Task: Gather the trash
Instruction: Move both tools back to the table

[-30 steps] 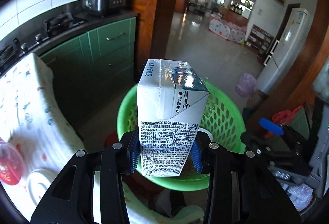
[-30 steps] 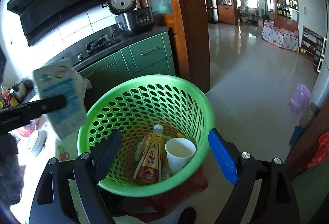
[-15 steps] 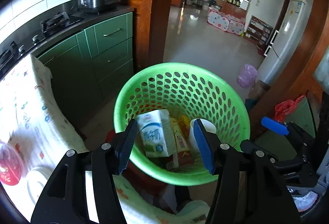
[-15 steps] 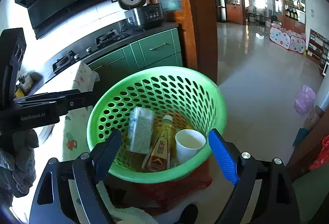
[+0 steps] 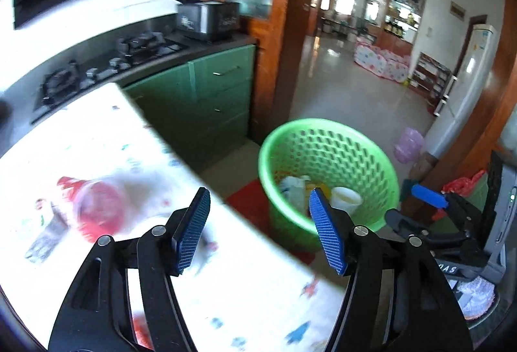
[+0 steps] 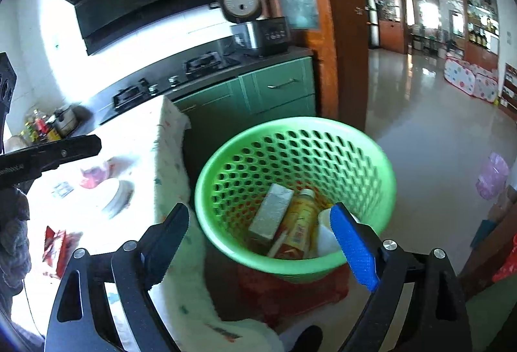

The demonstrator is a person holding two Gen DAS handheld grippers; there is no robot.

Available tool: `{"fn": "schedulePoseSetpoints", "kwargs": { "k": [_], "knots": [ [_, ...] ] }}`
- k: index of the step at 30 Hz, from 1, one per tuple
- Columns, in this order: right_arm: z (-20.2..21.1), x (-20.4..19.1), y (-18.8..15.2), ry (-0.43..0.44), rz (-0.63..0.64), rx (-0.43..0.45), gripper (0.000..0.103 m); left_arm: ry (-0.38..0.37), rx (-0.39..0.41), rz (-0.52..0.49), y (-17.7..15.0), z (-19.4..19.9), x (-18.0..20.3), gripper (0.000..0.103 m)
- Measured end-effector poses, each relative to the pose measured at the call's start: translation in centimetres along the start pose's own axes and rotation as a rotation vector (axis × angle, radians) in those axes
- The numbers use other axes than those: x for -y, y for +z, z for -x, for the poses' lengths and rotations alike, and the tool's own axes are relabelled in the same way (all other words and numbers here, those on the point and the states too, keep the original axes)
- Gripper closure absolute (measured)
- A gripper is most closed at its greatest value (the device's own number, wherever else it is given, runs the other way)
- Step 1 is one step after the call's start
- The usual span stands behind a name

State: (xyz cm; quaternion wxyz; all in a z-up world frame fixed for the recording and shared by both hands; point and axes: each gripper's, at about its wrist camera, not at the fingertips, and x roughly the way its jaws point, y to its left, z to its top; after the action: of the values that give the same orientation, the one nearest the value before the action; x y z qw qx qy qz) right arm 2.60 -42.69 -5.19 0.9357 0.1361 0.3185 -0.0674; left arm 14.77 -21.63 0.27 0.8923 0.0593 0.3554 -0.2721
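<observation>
With the white milk carton (image 6: 270,212) lying inside the round green perforated plastic basket (image 6: 226,158), the left gripper (image 5: 258,227) (jaws just opened, empty) looked due to seek table trash beside that basket

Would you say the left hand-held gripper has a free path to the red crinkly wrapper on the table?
Probably yes: the left hand-held gripper is open, empty, and nothing stands between it and the red crinkly wrapper.

We see strong daylight blowing out the cloth-covered surface (image 5: 97,158) left of the tool; left-wrist view smears with motion blur, and fisheye curvature darkens every edge.
</observation>
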Motion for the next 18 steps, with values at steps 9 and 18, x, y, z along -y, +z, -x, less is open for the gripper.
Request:
{"fn": "schedulePoseSetpoints", "kwargs": {
  "k": [9,18],
  "knots": [
    [-0.6,-6.4,-0.4,0.123,0.074,-0.027,0.016,0.108,0.014,0.104,-3.5,5.1,-7.1,0.037],
    [-3.1,-13.5,-0.9,0.223,0.204,-0.085,0.015,0.186,0.015,0.210,-7.4,8.4,-13.0,0.037]
  ]
}}
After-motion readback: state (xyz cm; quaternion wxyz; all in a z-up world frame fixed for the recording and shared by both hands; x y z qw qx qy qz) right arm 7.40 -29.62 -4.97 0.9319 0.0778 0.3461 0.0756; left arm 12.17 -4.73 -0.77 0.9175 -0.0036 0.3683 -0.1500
